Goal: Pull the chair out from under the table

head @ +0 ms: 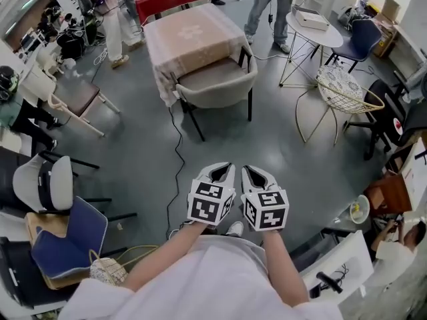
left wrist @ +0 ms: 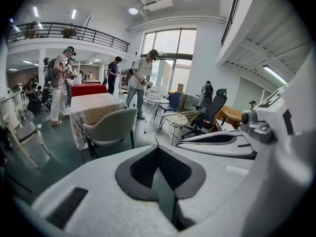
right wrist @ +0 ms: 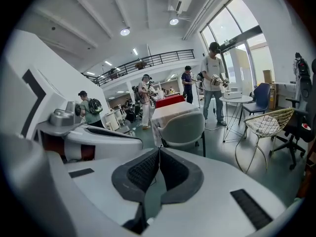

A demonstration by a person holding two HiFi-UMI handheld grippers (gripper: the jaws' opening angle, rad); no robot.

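A grey shell chair [head: 215, 85] on black legs stands with its seat partly under the table [head: 190, 35], which wears a beige cloth; it also shows as the chair [left wrist: 109, 126] and the chair [right wrist: 183, 128] in the two gripper views. My left gripper [head: 227, 167] and right gripper [head: 248, 169] hang side by side well short of the chair, over bare floor. Both are shut with nothing between the jaws, the tips meeting at the left gripper [left wrist: 158, 147] and the right gripper [right wrist: 158, 150].
A black cable [head: 177, 153] runs across the grey floor from the table toward me. A wire chair [head: 344, 92] and a round white table [head: 313, 27] stand at the right. Chairs [head: 60, 185] crowd the left edge. People [head: 267, 2] stand beyond the table.
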